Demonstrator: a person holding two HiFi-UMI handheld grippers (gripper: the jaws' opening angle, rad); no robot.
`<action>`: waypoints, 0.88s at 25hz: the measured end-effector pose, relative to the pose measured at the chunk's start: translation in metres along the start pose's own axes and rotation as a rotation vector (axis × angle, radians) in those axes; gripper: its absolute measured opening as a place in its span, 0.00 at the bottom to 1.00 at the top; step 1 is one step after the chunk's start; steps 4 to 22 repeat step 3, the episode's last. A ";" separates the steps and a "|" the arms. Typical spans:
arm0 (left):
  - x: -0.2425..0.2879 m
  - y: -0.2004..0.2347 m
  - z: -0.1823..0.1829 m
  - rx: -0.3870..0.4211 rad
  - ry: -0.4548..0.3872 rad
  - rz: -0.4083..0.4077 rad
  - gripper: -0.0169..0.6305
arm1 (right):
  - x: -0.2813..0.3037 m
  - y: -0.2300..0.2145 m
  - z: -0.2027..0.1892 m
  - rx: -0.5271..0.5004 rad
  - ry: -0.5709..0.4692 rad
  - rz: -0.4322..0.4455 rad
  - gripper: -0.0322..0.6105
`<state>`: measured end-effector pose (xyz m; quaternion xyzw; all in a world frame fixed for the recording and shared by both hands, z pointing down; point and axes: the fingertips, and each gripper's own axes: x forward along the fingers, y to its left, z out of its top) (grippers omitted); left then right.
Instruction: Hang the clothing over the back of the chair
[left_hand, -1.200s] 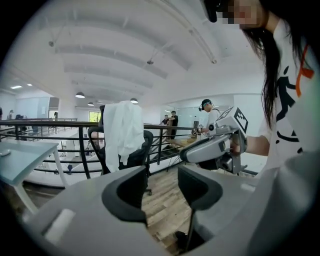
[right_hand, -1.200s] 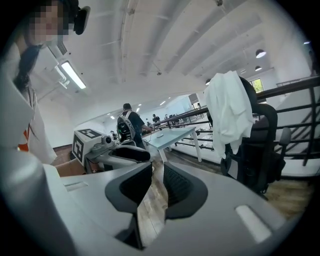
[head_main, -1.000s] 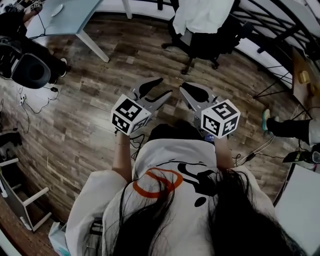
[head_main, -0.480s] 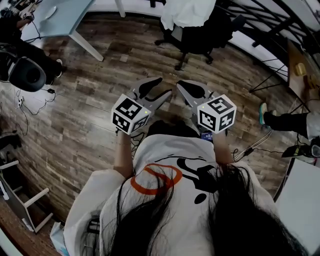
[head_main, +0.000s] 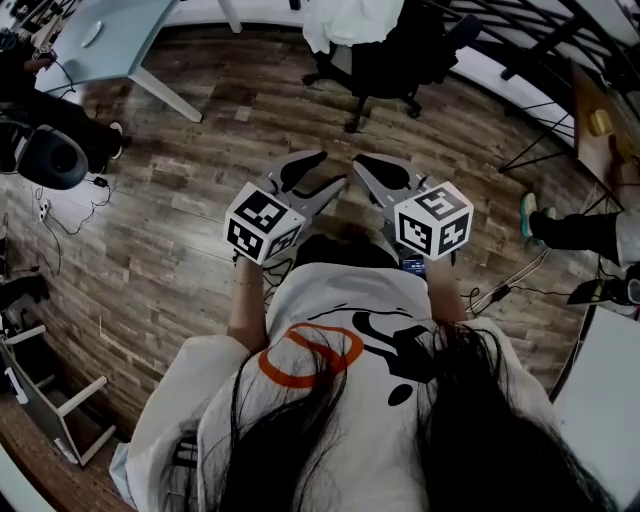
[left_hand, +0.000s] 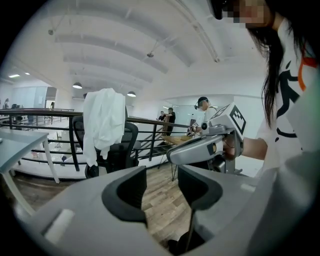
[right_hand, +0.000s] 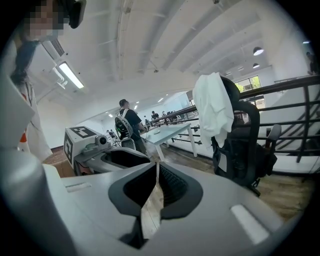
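Note:
A white garment (head_main: 352, 18) is draped over the back of a black office chair (head_main: 400, 62) at the top of the head view, well away from both grippers. My left gripper (head_main: 318, 176) is held in front of my body, open, with nothing between its jaws. My right gripper (head_main: 362, 166) is beside it, shut and empty. In the left gripper view the garment (left_hand: 104, 120) hangs on the chair (left_hand: 125, 150) beyond the open left gripper (left_hand: 162, 182). The right gripper view shows the garment (right_hand: 212, 112) on the chair (right_hand: 245, 145) past the shut right gripper (right_hand: 156, 172).
A glass desk (head_main: 110, 40) stands at the top left and a dark railing (head_main: 520, 40) runs behind the chair. A black round object (head_main: 50, 155) sits at the left, someone's leg (head_main: 570, 230) at the right. Cables (head_main: 500, 295) lie on the wooden floor.
The chair with the garment has slid up and left toward the top edge of the head view. Both grippers stay side by side in front of my body.

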<state>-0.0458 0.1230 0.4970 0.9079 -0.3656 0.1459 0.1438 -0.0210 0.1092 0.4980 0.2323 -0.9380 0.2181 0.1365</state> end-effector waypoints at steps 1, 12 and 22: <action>0.002 -0.001 0.000 -0.001 0.002 -0.001 0.51 | -0.002 -0.002 0.000 0.002 -0.001 -0.002 0.11; 0.006 -0.003 0.000 -0.004 0.004 -0.002 0.51 | -0.005 -0.006 0.000 0.004 -0.004 -0.005 0.11; 0.006 -0.003 0.000 -0.004 0.004 -0.002 0.51 | -0.005 -0.006 0.000 0.004 -0.004 -0.005 0.11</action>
